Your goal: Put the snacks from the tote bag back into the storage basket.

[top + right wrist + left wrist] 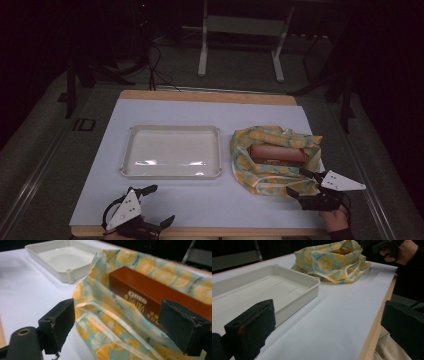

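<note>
A long brown box [278, 153] [160, 293] lies inside a yellow and pale-blue patterned cloth [272, 170] [332, 261] [107, 315] that is bunched up around it, right of centre on the table. My right gripper [300, 182] [117, 322] is open at the cloth's near right edge, its jaws spread over the fabric and the box's near end. A white tray [171, 172] [294, 302] [62, 272] stands empty left of the cloth. My left gripper [159, 204] [324, 332] is open near the table's front left edge, holding nothing.
A white sheet [200, 200] covers the wooden table [200, 95]. Beyond the far edge, white frame legs [202, 55] and cables [157, 65] stand on a dark floor. A person's hand [398, 251] holds the right gripper.
</note>
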Demonstrator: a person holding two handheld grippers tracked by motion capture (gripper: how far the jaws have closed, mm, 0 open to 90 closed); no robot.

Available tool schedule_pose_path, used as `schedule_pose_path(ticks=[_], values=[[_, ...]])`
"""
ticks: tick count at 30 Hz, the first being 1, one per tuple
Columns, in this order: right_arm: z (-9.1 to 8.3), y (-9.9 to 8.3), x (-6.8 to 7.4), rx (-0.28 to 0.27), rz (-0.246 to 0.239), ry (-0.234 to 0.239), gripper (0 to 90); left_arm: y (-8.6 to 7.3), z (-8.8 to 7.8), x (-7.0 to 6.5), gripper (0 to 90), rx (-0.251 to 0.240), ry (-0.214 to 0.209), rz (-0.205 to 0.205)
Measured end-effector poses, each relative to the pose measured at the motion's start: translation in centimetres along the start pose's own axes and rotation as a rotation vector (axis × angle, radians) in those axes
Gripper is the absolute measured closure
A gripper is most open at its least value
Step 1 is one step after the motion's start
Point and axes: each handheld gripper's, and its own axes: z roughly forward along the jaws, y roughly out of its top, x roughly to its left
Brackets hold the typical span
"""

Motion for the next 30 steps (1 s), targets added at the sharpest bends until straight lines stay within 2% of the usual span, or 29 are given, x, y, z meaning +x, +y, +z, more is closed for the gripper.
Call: schedule_pose_path(ticks=[2, 4, 5, 6, 8, 10, 11, 12, 15, 17, 19, 23, 30], values=[[-0.1, 0.2, 0.0, 0.017, -0.001, 0.044, 13.5, -0.1, 0.1, -0.1, 0.0, 0.001, -0.015, -0.001], [-0.1, 0.2, 0.0, 0.017, -0.001, 0.044, 13.5, -0.2, 0.1, -0.1, 0.0, 0.000, -0.024, 0.001], [-0.2, 0.2, 0.0, 0.024, -0.010, 0.058, 13.5, -0.3, 0.3, -0.1, 0.0, 0.018, -0.034, 0.000], [-0.7, 0.6, -0.3, 0.061, -0.005, 0.099, 13.8, -0.3, 0.4, -0.1, 0.0, 0.024, -0.036, 0.006], [-0.9, 0.7, -0.4, 0.068, -0.011, 0.105, 13.8, -0.3, 0.6, -0.2, 0.0, 0.024, -0.045, 0.010], [-1.3, 0.9, -0.4, 0.108, -0.028, 0.118, 13.3, -0.2, 0.6, -0.3, 0.0, 0.025, -0.051, 0.021], [-1.3, 0.9, -0.4, 0.108, -0.028, 0.118, 13.3, -0.2, 0.6, -0.3, 0.0, 0.024, -0.053, 0.025], [-1.3, 1.0, -0.4, 0.143, -0.027, 0.155, 13.3, -0.2, 0.6, -0.4, 0.0, 0.025, -0.054, 0.023], [-1.0, 1.0, -0.1, 0.176, -0.042, 0.177, 13.3, 0.0, 0.3, -0.5, 0.0, 0.018, -0.048, 0.026], [-0.9, 1.1, 0.0, 0.182, -0.047, 0.186, 13.3, 0.0, 0.3, -0.6, 0.0, 0.016, -0.048, 0.027], [-0.8, 1.3, 0.2, 0.191, -0.062, 0.217, 13.4, 0.1, 0.3, -0.7, 0.0, 0.019, -0.047, 0.032], [-0.8, 1.4, 0.5, 0.190, -0.092, 0.224, 13.4, 0.2, 0.1, -0.9, 0.0, 0.011, -0.046, 0.034], [-0.7, 2.9, 0.9, 0.175, -0.141, 0.263, 13.8, 0.2, 0.1, -0.9, 0.0, 0.012, -0.047, 0.028]])
